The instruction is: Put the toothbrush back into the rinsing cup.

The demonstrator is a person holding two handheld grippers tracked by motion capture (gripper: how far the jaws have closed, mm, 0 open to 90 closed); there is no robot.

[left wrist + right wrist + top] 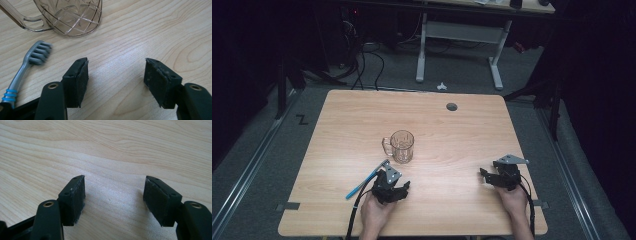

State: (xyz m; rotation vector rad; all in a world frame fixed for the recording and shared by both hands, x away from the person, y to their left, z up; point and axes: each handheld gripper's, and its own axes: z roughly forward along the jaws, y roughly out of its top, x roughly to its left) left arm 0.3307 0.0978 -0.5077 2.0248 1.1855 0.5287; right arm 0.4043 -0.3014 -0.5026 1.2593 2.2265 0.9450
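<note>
Left claw over the bench, jaws spread

The left claw [116,66] holds nothing over bare wooden bench [155,32]; a grey-and-blue toothbrush [27,67] lies just left, and a clear glass mug [67,15] stands farther off.

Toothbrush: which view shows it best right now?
The left gripper view: the toothbrush lies close up, grey bristled head and blue-ringed handle clear, beside the open left gripper. The high view shows it small, handle partly hidden. The right gripper view faces bare table.
</note>
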